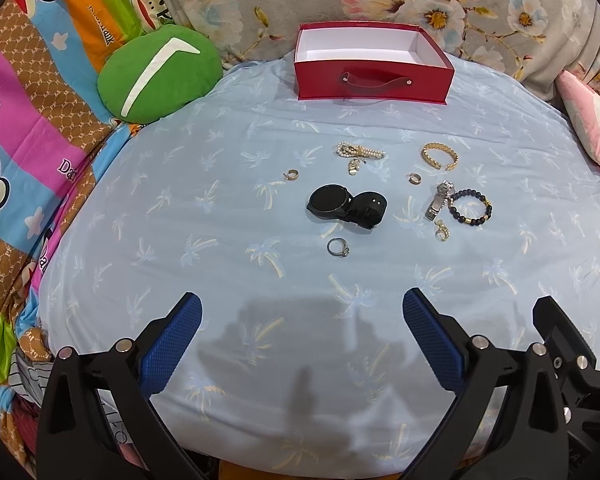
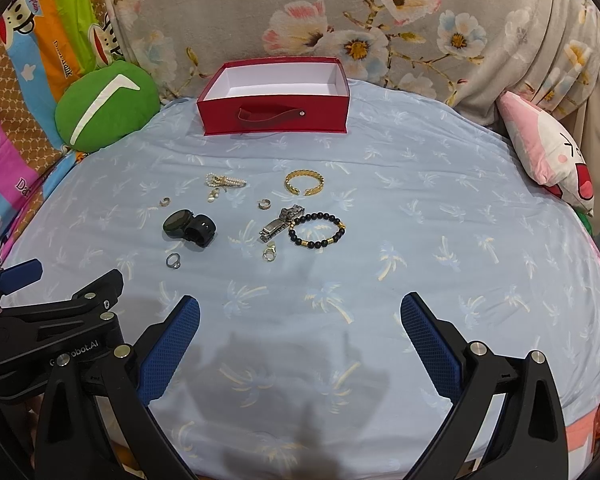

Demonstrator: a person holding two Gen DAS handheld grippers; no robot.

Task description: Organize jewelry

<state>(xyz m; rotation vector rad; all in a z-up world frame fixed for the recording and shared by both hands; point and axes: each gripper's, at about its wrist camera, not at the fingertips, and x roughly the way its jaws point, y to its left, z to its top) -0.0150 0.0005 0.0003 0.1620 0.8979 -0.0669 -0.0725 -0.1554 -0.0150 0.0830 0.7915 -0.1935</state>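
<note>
Red box (image 1: 374,82), white inside. Pale blue sheet (image 1: 220,240), palm-tree print. Green cushion (image 1: 158,74), white stripe. Grey blanket (image 2: 260,12), pink-white flowers. Black watch (image 1: 346,205); gold bangle (image 1: 440,156); black-and-gold bead bracelet (image 2: 317,230). Blue gripper pads (image 2: 168,350).

Palm-print blue sheet (image 1: 180,208), floral backrest (image 2: 228,12)

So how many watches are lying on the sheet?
2. The black watch lies mid-sheet. The silver watch lies to its right, touching the black bead bracelet. None seems hidden.
</note>
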